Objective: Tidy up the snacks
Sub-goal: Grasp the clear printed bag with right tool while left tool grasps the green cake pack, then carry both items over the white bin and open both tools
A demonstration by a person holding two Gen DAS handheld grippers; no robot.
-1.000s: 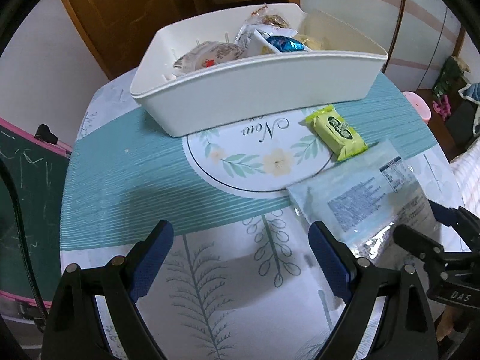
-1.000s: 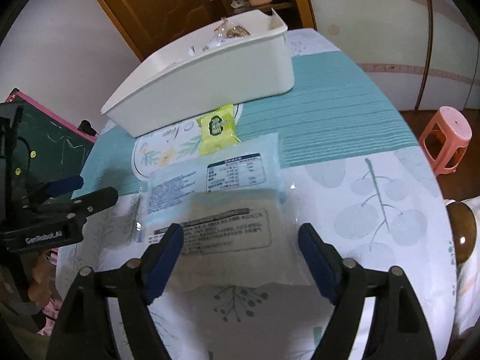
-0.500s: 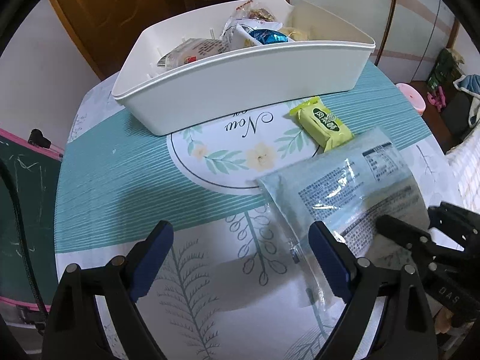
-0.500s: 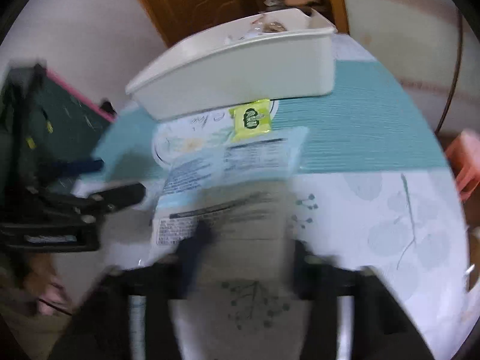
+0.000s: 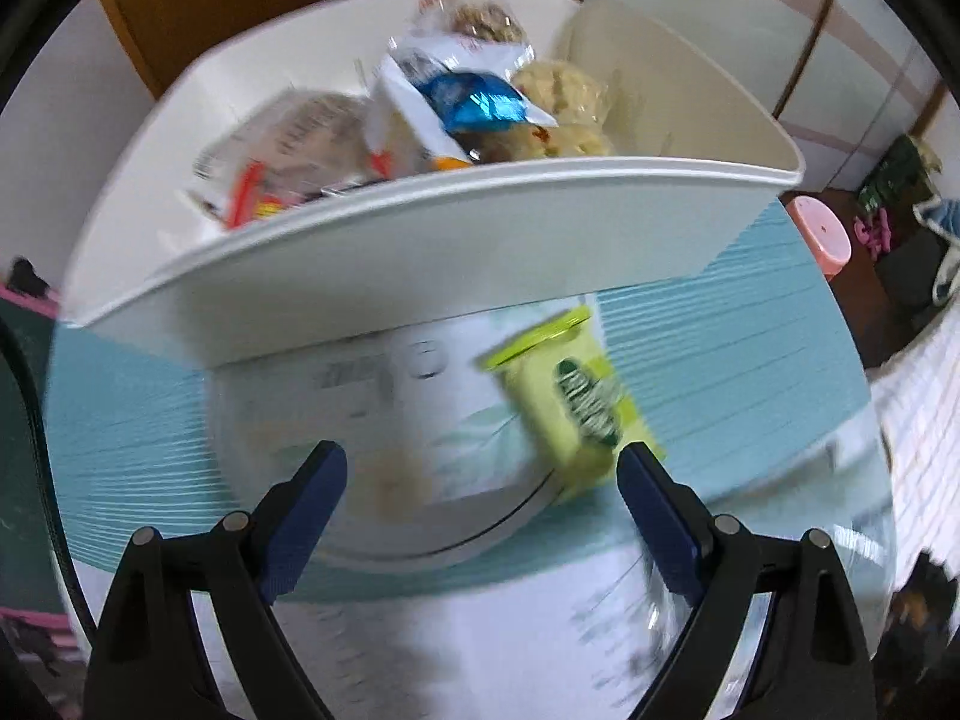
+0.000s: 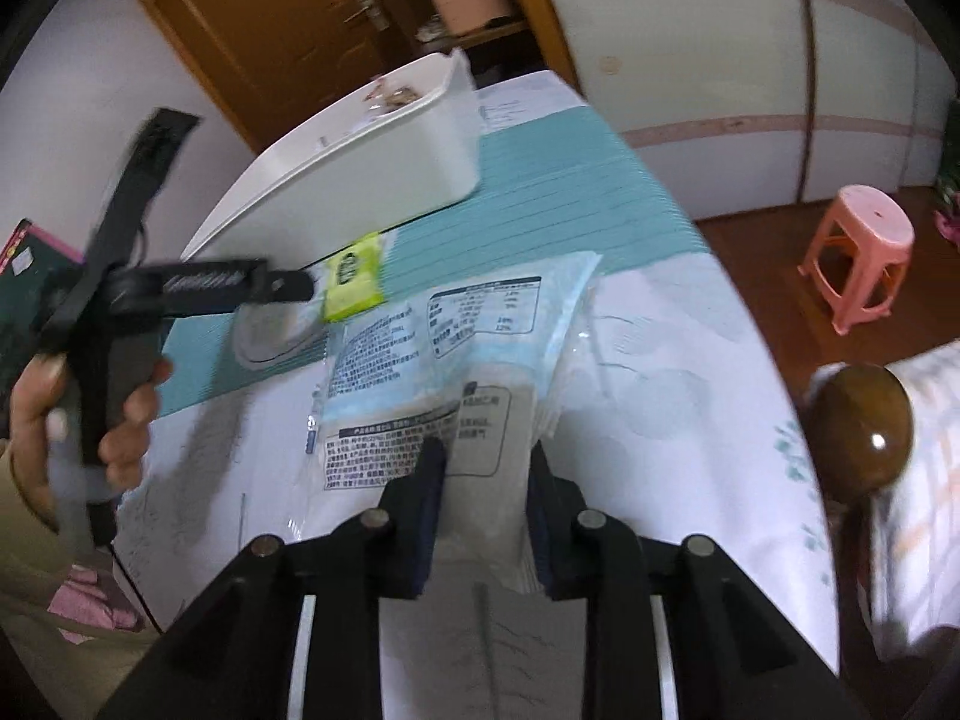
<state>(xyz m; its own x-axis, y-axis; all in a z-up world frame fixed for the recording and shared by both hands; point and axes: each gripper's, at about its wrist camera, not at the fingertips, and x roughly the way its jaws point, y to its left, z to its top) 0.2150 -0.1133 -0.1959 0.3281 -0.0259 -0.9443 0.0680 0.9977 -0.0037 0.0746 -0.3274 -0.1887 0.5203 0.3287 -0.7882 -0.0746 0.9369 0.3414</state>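
Right gripper (image 6: 486, 480) now closed on near edge of large flat pale-blue printed plastic snack bag (image 6: 456, 354); a second ago jaws wide, bag merely between them. Bag lying on leaf-print tablecloth (image 6: 672, 396), secured for transfer, not yet lifted.

Left gripper (image 5: 480, 504) wide open, empty, pushed forward since earlier frame: small lime-green snack packet (image 5: 564, 402) now just ahead of its right finger, beside white plastic bin (image 5: 420, 240) already holding snacks. Likely next pick.

Dim indoor light. Left wrist view showed heavy motion blur over the small green snack packet (image 5: 567, 405); both views curved at edges, with black vignette corners.
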